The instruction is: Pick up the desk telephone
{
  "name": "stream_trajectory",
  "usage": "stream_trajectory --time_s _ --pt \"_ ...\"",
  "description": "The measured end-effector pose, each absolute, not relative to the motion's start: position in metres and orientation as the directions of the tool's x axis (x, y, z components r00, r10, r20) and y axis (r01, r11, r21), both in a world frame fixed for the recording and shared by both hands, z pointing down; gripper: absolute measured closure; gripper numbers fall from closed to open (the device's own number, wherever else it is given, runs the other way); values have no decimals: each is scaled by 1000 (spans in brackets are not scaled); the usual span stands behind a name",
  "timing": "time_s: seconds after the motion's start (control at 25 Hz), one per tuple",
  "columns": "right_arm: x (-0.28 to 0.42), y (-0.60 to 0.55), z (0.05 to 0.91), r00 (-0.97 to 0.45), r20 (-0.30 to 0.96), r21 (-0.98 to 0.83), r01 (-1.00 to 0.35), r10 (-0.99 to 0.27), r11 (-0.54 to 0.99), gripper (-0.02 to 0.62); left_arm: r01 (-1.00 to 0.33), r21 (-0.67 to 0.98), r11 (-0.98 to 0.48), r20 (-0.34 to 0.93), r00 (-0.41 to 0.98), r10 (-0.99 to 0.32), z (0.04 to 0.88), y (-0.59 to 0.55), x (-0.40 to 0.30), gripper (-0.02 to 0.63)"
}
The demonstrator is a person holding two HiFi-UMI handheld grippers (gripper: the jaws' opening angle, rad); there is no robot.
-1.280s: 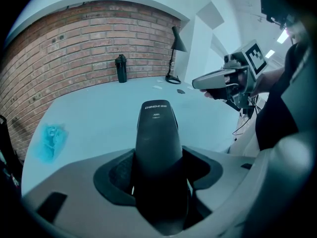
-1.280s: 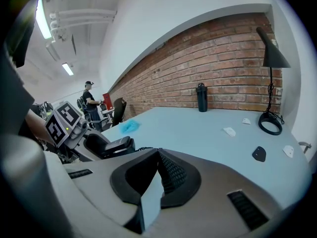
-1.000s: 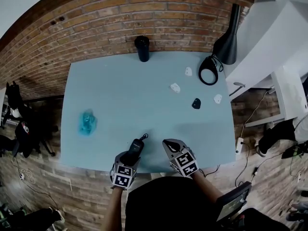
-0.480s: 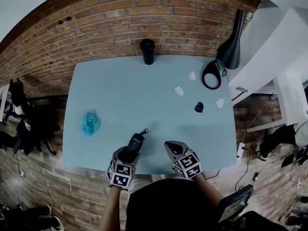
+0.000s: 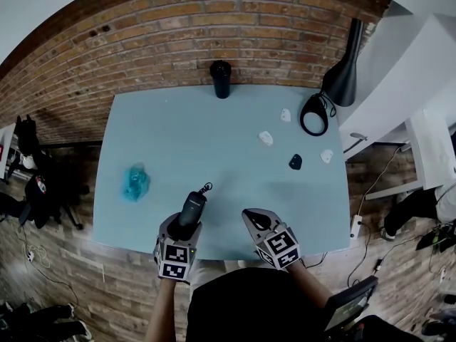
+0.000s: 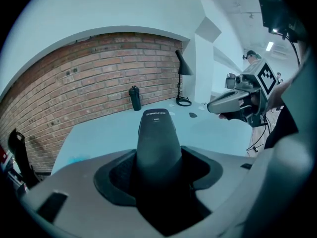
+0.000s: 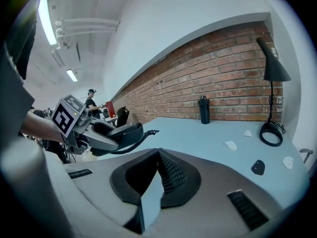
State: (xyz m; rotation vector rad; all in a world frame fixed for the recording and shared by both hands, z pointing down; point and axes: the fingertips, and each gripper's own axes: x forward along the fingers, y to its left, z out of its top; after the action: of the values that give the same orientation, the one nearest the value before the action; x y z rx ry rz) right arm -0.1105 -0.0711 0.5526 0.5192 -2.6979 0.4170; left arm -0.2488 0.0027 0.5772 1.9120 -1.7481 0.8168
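Left gripper view: our left gripper (image 6: 158, 168) clenched on the black telephone handset (image 6: 157, 133), which juts ahead of its jaws | our right gripper (image 7: 158, 153): jaws pressed together

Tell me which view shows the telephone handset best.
The left gripper view: the telephone handset fills the centre, clamped in the left tongs, its print facing the camera. The right gripper view shows it side-on with its coiled cord; the head view shows it small, from above.
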Motion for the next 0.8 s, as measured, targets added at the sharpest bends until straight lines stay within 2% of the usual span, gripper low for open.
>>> stream_trajectory --time_s 0.4,0.64,0.8 --pt "-137 -72 484 -926 240 -67 -317 -293 946 581 -993 -95 -70 588 1 -809 533 -10 -262 308" --pt "-142 -80 462 -938 171 -79 -319 -302 945 581 -989 -124 -86 565 1 -825 517 -17 -256 308" --pt "-145 -87 438 -945 82 -72 -322 -316 944 581 -988 -133 -71 524 -9 -852 501 -23 -253 310"
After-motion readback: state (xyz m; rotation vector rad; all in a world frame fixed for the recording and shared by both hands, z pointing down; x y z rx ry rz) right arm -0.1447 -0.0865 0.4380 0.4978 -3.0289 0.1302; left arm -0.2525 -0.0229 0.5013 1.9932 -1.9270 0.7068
